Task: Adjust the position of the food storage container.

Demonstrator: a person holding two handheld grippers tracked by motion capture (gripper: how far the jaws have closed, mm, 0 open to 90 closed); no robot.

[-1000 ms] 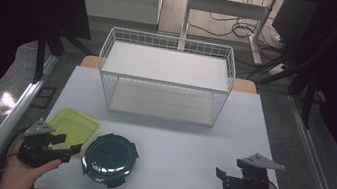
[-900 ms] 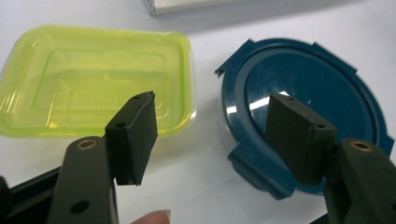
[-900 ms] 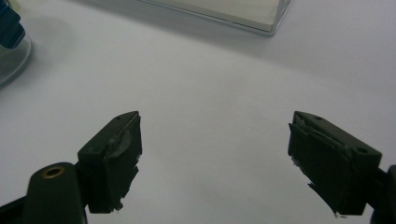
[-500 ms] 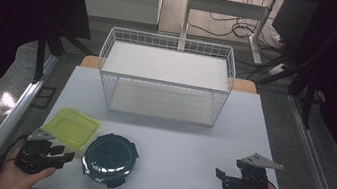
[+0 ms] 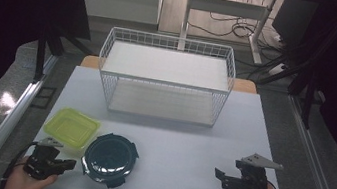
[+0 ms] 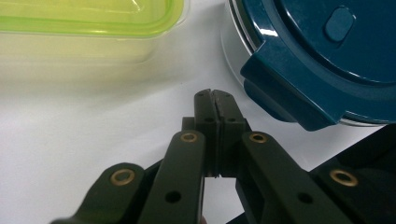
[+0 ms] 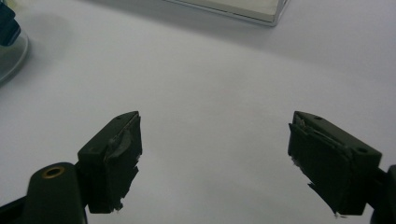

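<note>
A yellow-green square container (image 5: 71,128) (image 6: 88,18) lies at the table's front left. Just to its right sits a round container with a dark blue clip lid (image 5: 111,152) (image 6: 327,56). My left gripper (image 5: 65,164) (image 6: 211,93) rests low near the front left corner, its tips pointing at the gap between the two containers. Its jaws have just been closing and now meet with nothing between them. At the front right, my right gripper (image 5: 220,177) (image 7: 215,140) is held open over bare table, with nothing between its fingers.
A white two-tier wire basket (image 5: 166,76) (image 7: 243,9) stands at the back middle of the white table (image 5: 185,137). The blue lid's side clip (image 6: 280,93) juts out close to the left gripper's tips. Dark floor and cables lie beyond the table.
The left gripper has sunk toward the table and its jaws have closed from open to touching. The right gripper has kept still.
</note>
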